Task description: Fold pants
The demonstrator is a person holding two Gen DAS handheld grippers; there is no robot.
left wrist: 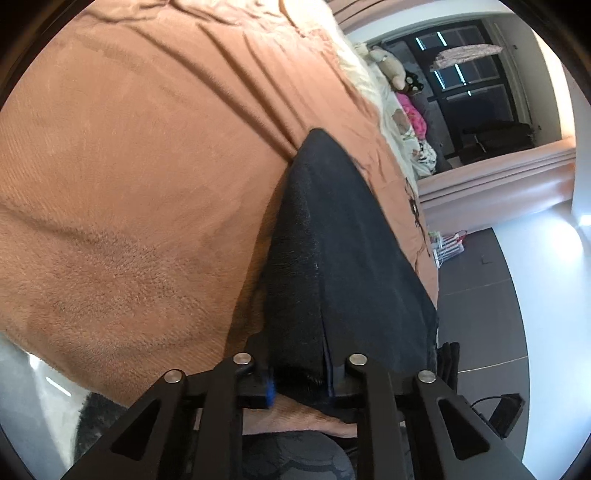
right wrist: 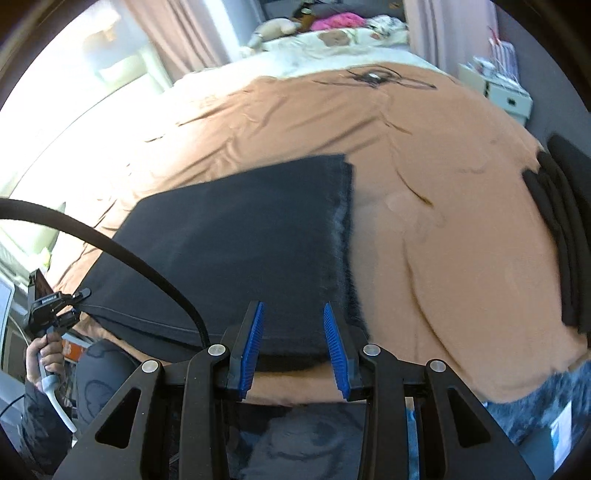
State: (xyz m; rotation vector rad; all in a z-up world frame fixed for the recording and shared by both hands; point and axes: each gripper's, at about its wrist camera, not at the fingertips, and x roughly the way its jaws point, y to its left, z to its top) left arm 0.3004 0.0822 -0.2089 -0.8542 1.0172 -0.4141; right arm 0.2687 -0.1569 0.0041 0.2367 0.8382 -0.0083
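Note:
The black pants [right wrist: 236,236] lie folded into a rectangle on the orange blanket [right wrist: 443,229]. In the left wrist view the pants [left wrist: 332,240] stretch away from my left gripper [left wrist: 301,373], which is shut on their near corner. That gripper also shows in the right wrist view [right wrist: 74,299], pinching the pants' left corner. My right gripper [right wrist: 293,332] is open, its blue pads [right wrist: 334,347] either side of the pants' near edge, holding nothing.
A pile of dark folded clothes [right wrist: 565,236] sits at the blanket's right edge. Pillows and soft toys [right wrist: 332,29] lie at the bed's far end. A black cable [right wrist: 122,251] arcs over the pants. The dark floor [left wrist: 480,295] lies beside the bed.

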